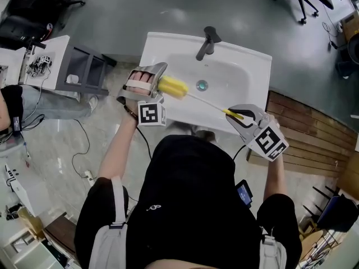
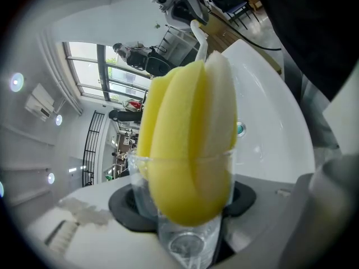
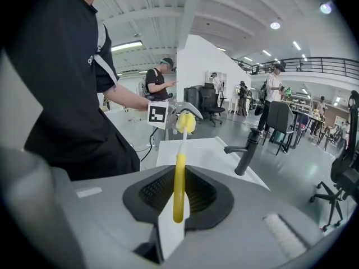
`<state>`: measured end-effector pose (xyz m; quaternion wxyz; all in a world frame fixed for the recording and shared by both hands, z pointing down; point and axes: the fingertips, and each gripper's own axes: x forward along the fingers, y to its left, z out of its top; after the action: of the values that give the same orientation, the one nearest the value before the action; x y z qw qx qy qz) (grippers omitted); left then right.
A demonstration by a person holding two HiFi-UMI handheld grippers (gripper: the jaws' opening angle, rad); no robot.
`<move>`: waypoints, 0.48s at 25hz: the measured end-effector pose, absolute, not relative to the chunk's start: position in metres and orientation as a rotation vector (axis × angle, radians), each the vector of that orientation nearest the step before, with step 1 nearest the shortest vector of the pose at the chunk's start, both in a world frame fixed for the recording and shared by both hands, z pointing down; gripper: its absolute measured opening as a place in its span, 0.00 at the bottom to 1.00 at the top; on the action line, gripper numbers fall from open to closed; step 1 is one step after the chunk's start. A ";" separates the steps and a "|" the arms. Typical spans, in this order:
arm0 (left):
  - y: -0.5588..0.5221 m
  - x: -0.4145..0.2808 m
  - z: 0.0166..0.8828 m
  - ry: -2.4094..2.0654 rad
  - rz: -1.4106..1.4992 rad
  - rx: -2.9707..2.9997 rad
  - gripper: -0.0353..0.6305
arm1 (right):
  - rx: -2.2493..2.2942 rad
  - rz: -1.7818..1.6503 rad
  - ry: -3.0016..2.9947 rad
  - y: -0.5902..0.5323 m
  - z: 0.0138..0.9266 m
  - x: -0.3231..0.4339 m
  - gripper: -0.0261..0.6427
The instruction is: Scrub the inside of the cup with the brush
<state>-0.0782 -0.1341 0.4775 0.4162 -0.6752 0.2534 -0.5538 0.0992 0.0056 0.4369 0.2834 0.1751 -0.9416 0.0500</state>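
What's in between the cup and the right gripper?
Just the brush: its yellow sponge head and thin stem, stretched over the white sink, in the head view.

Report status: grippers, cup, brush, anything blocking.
Left gripper shut on cup. Right gripper shut on brush. Yellow sponge head partway inside cup, over the sink. Nothing in the way.

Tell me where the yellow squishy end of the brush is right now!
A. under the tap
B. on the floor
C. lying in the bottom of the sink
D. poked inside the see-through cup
D: the left gripper view shows the yellow sponge head of the brush pushed partway down inside the clear cup.
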 end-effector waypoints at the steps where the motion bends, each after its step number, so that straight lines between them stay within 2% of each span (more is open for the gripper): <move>1: -0.134 -0.077 0.478 0.634 -1.392 -1.693 0.46 | 0.469 0.129 -2.520 0.004 0.437 0.099 0.12; 12: -0.133 -0.068 0.485 0.602 -1.421 -1.663 0.46 | 0.485 0.109 -2.493 -0.005 0.438 0.095 0.12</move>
<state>-0.0681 -0.1334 0.4852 0.4227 -0.6642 0.2405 -0.5676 0.0947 -0.0048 0.4385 0.2953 0.1821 -0.9370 0.0411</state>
